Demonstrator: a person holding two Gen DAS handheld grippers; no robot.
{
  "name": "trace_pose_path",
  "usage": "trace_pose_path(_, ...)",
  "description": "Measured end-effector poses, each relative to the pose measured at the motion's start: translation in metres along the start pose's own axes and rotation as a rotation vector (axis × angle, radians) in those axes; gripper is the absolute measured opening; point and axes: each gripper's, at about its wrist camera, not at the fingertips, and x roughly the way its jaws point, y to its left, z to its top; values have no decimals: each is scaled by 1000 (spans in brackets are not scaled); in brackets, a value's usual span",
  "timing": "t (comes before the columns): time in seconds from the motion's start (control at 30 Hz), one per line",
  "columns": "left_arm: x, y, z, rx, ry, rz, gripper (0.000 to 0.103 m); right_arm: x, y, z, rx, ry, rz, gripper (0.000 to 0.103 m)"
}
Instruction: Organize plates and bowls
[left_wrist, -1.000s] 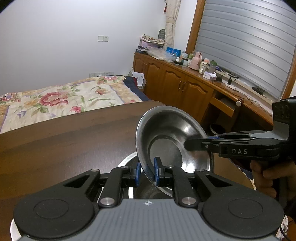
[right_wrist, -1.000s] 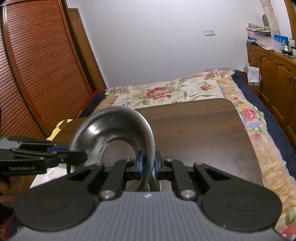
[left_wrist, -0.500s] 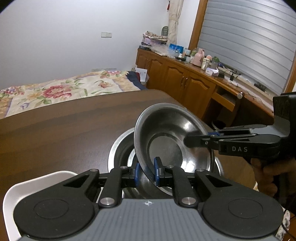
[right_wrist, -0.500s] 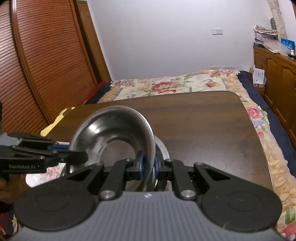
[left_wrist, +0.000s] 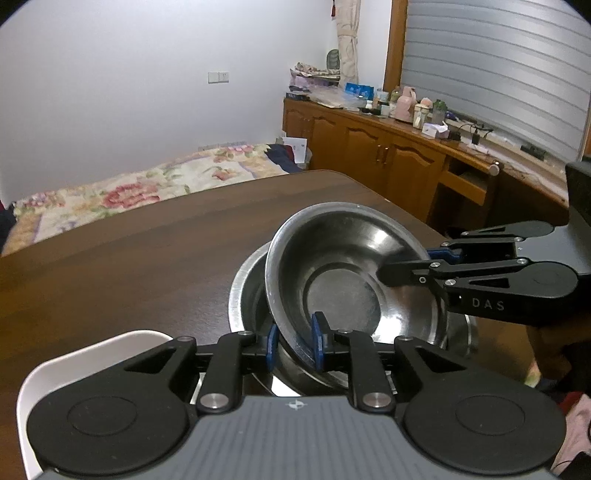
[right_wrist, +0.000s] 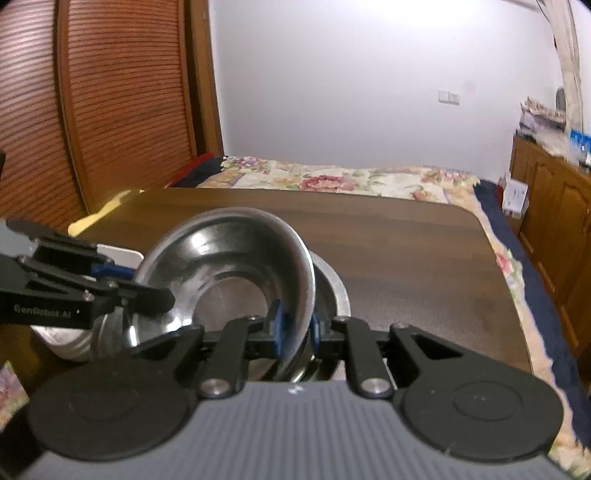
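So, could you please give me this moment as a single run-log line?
left hand-held gripper: shut on steel bowl | right hand-held gripper: shut on steel bowl | bowl: tilted above larger bowl | table

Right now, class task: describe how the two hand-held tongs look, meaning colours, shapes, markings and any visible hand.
Both tongs share one build: a grey ribbed body, two round black discs, black linkage arms with silver pivot pins, and blue fingertip pads. The left tongs carry white "GenRobot.AI" lettering on the side; the right tongs read "DAS". A bare hand grips the right tongs' handle; no sleeve shows.
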Motion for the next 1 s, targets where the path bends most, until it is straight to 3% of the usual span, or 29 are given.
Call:
trace_pose_path(0.5,3,-8,-12,67,-47,82,21,-2,-3,-5,-56,-22,3,17)
trace_pose_path(0.83,-2,-12,-22,-34,-119,109,21,-5,-4,-16,-39,-103,13,17)
trace_pose_path(1.0,-2,-14,-24,-35,-133,117,21,-9,-6,-18,-17,-159,15,17)
